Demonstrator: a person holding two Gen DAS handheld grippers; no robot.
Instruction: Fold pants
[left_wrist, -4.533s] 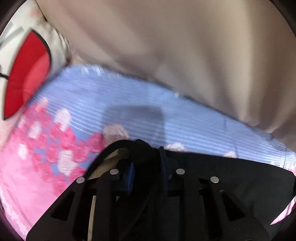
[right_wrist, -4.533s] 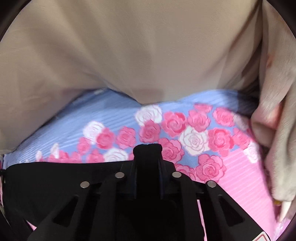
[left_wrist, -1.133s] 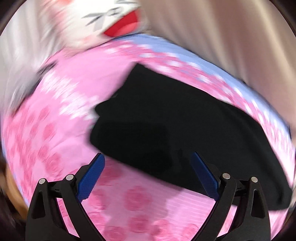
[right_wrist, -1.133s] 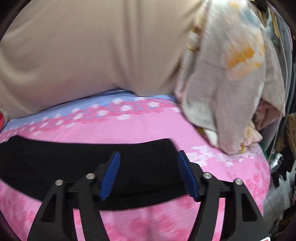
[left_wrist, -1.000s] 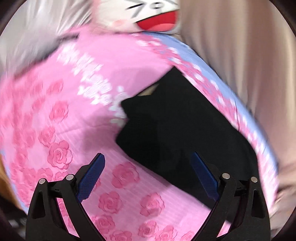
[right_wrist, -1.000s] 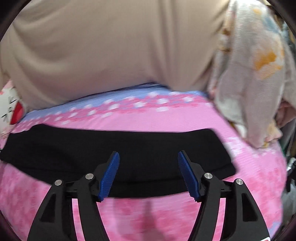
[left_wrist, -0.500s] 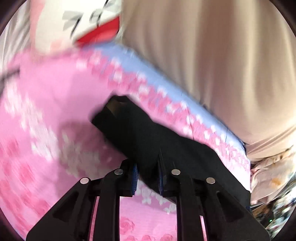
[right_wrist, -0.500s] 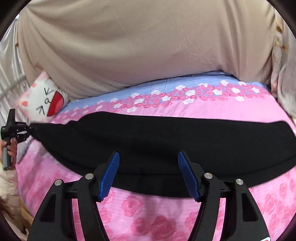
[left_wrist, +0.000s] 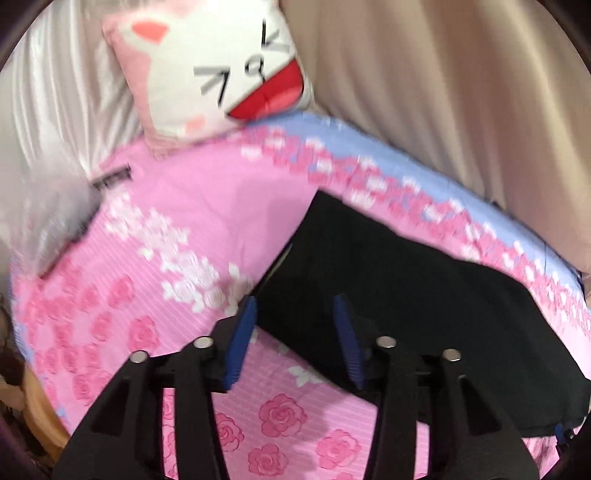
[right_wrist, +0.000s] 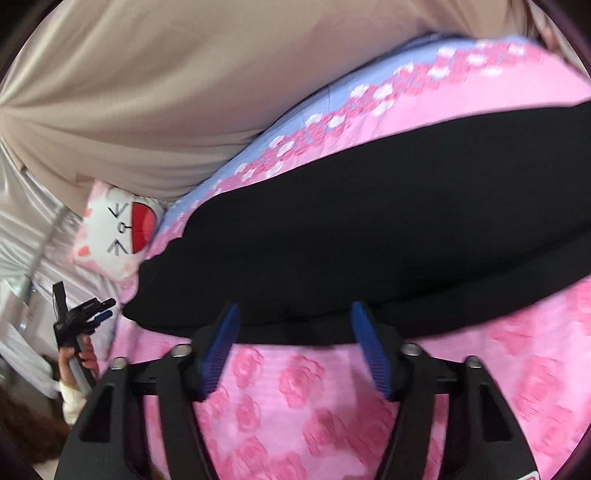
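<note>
Lying flat: one pants (left_wrist: 388, 280), one pillow (left_wrist: 207, 70).

1. The black pants (left_wrist: 406, 280) run off the lower right edge of the left wrist view; their far end is not shown there.
2. In the right wrist view the same pants (right_wrist: 369, 236) are cut by the right edge.
3. A dark object (left_wrist: 79, 218) at the left of the bedsheet (left_wrist: 192, 206) is too smeared to identify.
4. The rose print along the sheet's blue border is blurred.
5. The cat-face pillow (right_wrist: 114, 232) is partly hidden behind the pants.
</note>
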